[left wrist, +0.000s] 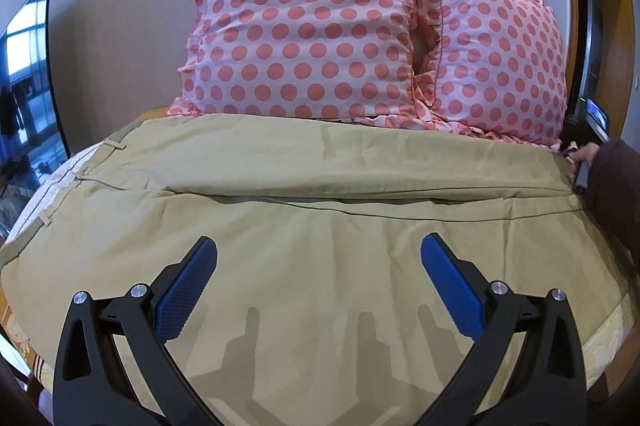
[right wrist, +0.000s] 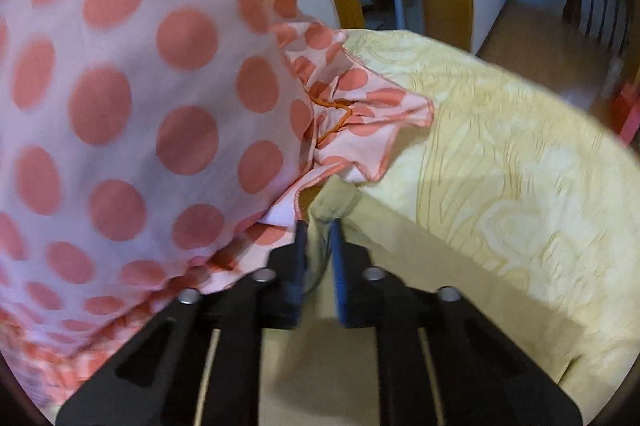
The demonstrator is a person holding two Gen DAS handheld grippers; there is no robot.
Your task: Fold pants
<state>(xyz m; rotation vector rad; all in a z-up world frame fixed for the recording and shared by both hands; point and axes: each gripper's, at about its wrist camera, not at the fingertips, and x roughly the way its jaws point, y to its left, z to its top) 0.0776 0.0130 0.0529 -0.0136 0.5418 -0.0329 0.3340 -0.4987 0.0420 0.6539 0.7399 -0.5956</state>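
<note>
khaki cotton pants (left wrist: pixel 304 226): soft, limp, grip hems | left tongs (left wrist: pixel 319 258): wide, lower centre | right tongs (right wrist: pixel 319 226): pinching pants hem, lower centre

The khaki pants (left wrist: pixel 312 218) lie spread across the bed, waistband at the left, legs running right. The left gripper (left wrist: pixel 319 258) hovers over the near leg, blue pads (left wrist: pixel 188 290) wide apart. Two polka-dot pillows (left wrist: pixel 304 30) stand at the far side.

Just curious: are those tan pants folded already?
Folded once: the pants lie doubled lengthwise, one leg atop the other.
</note>
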